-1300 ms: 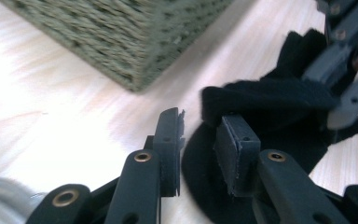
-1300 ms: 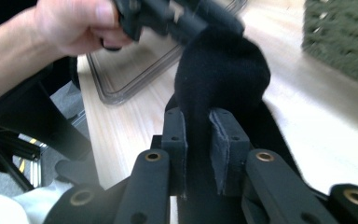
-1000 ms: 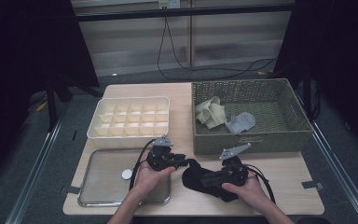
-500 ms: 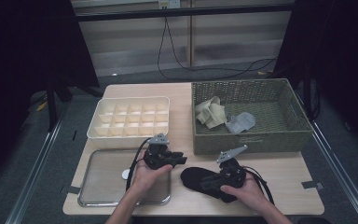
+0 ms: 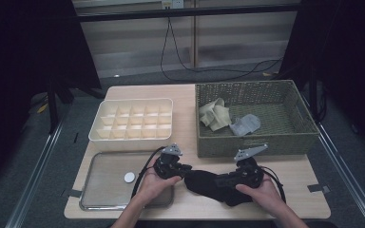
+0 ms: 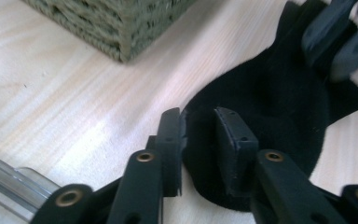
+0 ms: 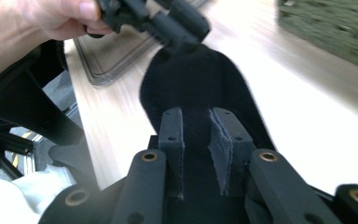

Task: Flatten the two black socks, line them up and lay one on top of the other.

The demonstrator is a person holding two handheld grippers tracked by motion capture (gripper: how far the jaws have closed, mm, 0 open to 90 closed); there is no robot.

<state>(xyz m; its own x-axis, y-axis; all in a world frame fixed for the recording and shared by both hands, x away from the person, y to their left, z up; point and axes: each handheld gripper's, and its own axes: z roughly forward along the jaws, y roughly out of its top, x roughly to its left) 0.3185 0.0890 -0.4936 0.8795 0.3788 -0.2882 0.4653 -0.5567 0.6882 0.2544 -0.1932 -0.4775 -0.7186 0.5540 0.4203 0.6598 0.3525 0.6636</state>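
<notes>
High view: a black sock (image 5: 214, 184) lies flat on the near edge of the wooden table (image 5: 185, 92), stretched between the two hand-held tools, in front of the woven basket (image 5: 299, 107). The left claw (image 5: 186, 172) meets the sock's left end, while the right claw (image 5: 228, 181) meets its right end; each tool is gripped by one of the person's hands. Left gripper view: the jaws of the left claw (image 6: 199, 135) stand at a narrow gap, with the rounded edge of the sock (image 6: 279, 102) caught between them, and a corner of the basket (image 6: 116, 23) appears at the far side; the right claw (image 6: 340, 37) shows at the upper right, resting on the same cloth. Right gripper view: the right claw (image 7: 196, 135) is likewise set narrow, its jaws bracketing a raised fold of the sock (image 7: 200, 79), and the left claw (image 7: 177, 25) presses on the far end. To the left of the sock lies a clear tray (image 5: 100, 164) carrying a small white disc (image 5: 129, 177); beyond it stands a cream divided organiser (image 5: 133, 121). Inside the basket rest a beige sock (image 5: 215, 114) and a grey sock (image 5: 245, 125), just beside each other.
</notes>
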